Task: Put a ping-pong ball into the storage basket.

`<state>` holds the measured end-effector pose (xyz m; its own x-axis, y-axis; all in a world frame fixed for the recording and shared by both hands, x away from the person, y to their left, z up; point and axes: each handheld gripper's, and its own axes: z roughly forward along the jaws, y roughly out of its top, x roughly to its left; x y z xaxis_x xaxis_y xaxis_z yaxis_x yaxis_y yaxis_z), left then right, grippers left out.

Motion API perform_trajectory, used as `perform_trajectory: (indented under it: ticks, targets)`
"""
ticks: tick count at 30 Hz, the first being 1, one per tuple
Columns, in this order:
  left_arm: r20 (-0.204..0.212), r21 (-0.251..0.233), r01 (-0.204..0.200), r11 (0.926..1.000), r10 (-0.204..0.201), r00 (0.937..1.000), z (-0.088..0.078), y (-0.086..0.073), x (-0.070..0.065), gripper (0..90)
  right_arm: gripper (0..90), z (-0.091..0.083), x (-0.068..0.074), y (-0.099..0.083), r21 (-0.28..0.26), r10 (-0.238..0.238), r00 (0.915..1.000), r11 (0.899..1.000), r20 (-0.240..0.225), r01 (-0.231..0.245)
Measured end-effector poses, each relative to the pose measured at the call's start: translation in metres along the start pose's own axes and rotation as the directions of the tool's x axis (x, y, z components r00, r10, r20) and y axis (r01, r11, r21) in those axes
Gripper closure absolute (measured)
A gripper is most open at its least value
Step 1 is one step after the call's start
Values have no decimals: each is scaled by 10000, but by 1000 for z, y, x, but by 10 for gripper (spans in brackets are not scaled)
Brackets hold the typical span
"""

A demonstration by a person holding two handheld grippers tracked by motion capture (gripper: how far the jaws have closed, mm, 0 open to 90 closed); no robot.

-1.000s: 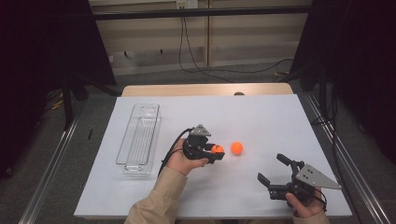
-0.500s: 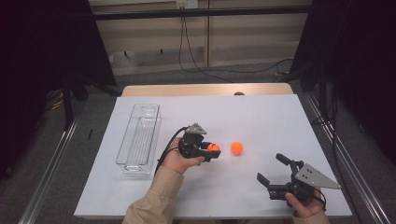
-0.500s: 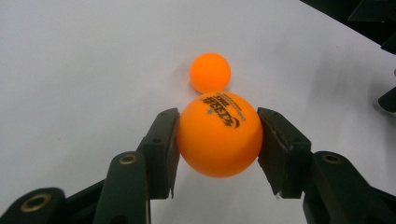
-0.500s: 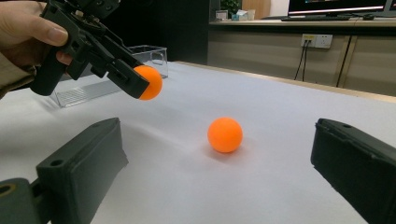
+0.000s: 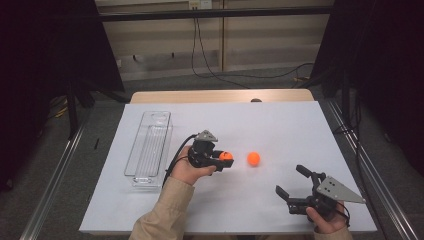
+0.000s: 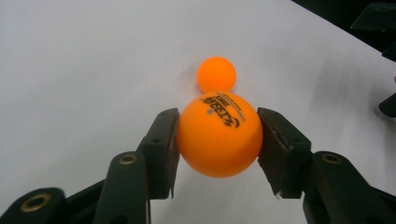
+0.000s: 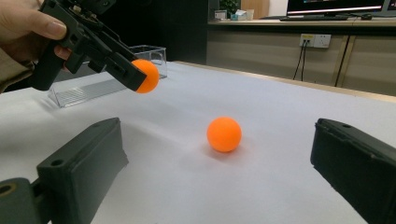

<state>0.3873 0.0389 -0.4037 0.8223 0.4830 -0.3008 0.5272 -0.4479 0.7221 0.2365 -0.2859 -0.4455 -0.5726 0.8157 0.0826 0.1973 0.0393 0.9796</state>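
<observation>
I am a person at a white surface [image 5: 280,125] with a gripper in each hand. My left gripper [image 5: 222,160] is clamped on an orange ball [image 6: 219,134]: its two black fingers [image 6: 161,154] press the ball from either side, and the printed lettering faces up. In my right gripper's view the held ball [image 7: 145,75] hangs clear of the surface, lifted above it.

A second orange ball [image 5: 253,159] lies loose on the surface just beside the held one, between my two hands. My right gripper [image 5: 292,182] rests near the front edge, its fingers [image 7: 81,163] spread wide with nothing between them; they point toward the loose ball, which sits well ahead of them.

A long clear tray [image 5: 148,147] lies at the left side of the surface, and it looks empty.

My judgement: the work is at an early stage. One ball is picked up but not yet placed anywhere; the other is untouched. If the tray is the goal, both balls are yet to reach it.
</observation>
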Motion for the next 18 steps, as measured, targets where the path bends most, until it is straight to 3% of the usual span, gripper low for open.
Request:
perform_trajectory:
  ticks: [18]
  targets:
    - [-202,-67,229,9997,-230,9995,-9,0,5,509,21,0,0,0,11,78,10000,10000,-7,-78]
